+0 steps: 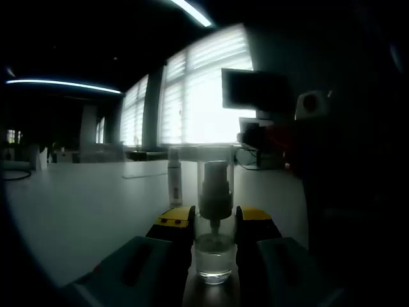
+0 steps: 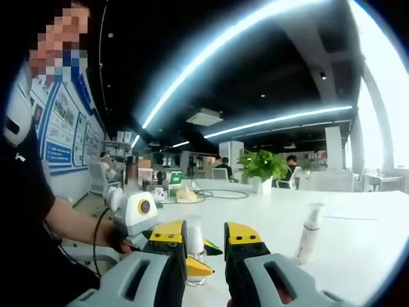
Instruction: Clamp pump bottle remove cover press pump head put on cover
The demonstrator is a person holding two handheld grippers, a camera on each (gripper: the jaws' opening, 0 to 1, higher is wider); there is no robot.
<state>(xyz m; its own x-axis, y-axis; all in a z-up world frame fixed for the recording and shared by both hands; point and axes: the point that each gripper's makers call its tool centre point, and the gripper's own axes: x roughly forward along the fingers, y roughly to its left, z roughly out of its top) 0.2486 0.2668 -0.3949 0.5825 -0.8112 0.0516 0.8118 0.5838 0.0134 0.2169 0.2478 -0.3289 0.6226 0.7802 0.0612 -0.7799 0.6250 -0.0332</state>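
your left gripper (image 1: 215, 220) has its jaws closed against the sides of the pump bottle (image 1: 215, 246), which stands upright on the white table (image 1: 83, 204). a clear cover (image 1: 216, 167) sits over the pump head (image 1: 215, 185), so the clamping looks done and the cover is the step in hand.

your right gripper (image 2: 206, 240) hangs near the table with its jaws apart and nothing between them. in the right gripper view the left gripper (image 2: 144, 217) comes in from the left, and the bottle (image 2: 195, 240) shows through the gap in your right jaws, close ahead, but not yet reached.

a second, slimmer spray bottle (image 2: 309, 231) stands well apart on the table, and it shows behind the clamped one in the left gripper view; leave it alone.

next, i judge you need to bring the right jaws up level with the cover, close on its sides and lift straight up while the left holds firm. the cover is clear and smooth, so it may slip, and a tilted pull could rock the bottle.
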